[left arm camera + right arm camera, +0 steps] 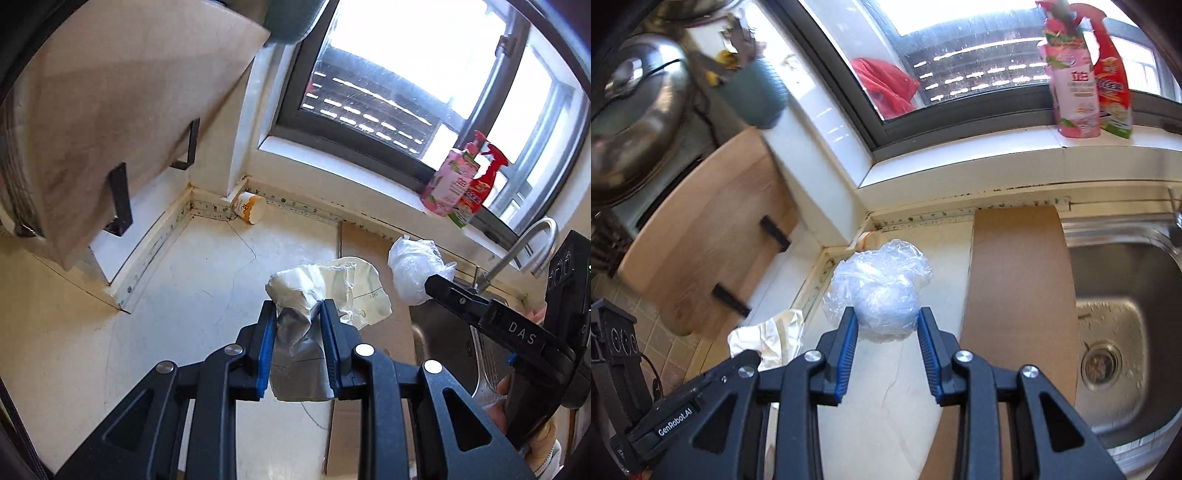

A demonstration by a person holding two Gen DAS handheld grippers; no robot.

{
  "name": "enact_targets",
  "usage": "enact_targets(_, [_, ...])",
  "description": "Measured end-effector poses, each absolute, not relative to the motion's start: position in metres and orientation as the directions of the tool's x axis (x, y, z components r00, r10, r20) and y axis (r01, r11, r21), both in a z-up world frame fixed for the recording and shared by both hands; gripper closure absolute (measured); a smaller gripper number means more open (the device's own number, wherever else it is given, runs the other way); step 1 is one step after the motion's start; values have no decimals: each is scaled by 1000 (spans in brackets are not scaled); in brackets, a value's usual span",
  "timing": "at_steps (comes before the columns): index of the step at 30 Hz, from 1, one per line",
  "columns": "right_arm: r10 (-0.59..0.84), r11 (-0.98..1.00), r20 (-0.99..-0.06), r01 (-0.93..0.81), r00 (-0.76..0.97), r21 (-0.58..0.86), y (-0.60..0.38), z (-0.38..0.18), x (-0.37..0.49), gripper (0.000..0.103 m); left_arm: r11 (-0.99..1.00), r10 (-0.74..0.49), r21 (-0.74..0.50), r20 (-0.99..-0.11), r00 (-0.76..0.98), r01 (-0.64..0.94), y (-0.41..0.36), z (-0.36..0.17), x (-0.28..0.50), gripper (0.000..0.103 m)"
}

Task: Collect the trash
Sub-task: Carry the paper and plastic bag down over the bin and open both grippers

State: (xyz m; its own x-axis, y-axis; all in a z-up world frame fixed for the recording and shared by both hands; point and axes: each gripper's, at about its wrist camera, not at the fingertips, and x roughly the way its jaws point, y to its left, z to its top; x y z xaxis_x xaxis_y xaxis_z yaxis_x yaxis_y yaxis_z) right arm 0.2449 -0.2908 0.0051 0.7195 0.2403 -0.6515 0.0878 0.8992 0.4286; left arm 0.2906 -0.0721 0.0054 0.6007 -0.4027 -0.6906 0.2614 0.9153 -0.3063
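At the far left of the left wrist view a wooden cutting board (122, 122) leans against the wall on 2 black brackets, and past it, in the counter's back corner, a paper cup (248, 207) lies on its side against the wall. Nearer the middle, the left gripper (298, 314) is clenched on a crumpled white and pale yellow paper wrapper (317, 291), its 2 blue pads pressing the wrapper's twisted middle so the wad sticks out above the fingertips and a grey fold hangs below, held clear above the cream countertop (192, 280). Just right of it the right gripper (886, 317) grasps a crumpled ball of clear plastic film (879, 291), the ball squeezed between its 2 blue pads and lifted above the counter, beside the brown mat (1015, 295) that lies along the sink's edge. Further right sits the steel sink (1123, 332) with its drain, and a curved faucet (532, 243) rises behind it. On the windowsill (960, 162) above stand a pink bottle (1071, 85) and a red spray bottle (1112, 88), touching each other. A hand (517, 402) shows at the lower right of the left wrist view, holding the right gripper's body.
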Motion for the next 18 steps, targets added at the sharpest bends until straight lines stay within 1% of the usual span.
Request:
enact_targets(4, [208, 900, -633, 108, 745, 423, -261, 19, 179, 70, 910, -411, -257, -654, 636, 324, -47, 25, 229, 81])
enact_targets(8, [197, 885, -629, 140, 752, 445, -237, 24, 117, 70, 911, -408, -232, -632, 659, 342, -19, 32, 178, 81])
enact_targets(13, [178, 890, -660, 167, 730, 424, -210, 21, 57, 70, 891, -448, -268, -651, 612, 367, 2, 28, 131, 81])
enact_targets(18, [156, 922, -707, 155, 689, 354, -189, 14, 13, 70, 885, -457, -278, -671, 584, 373, 11, 12, 101, 81])
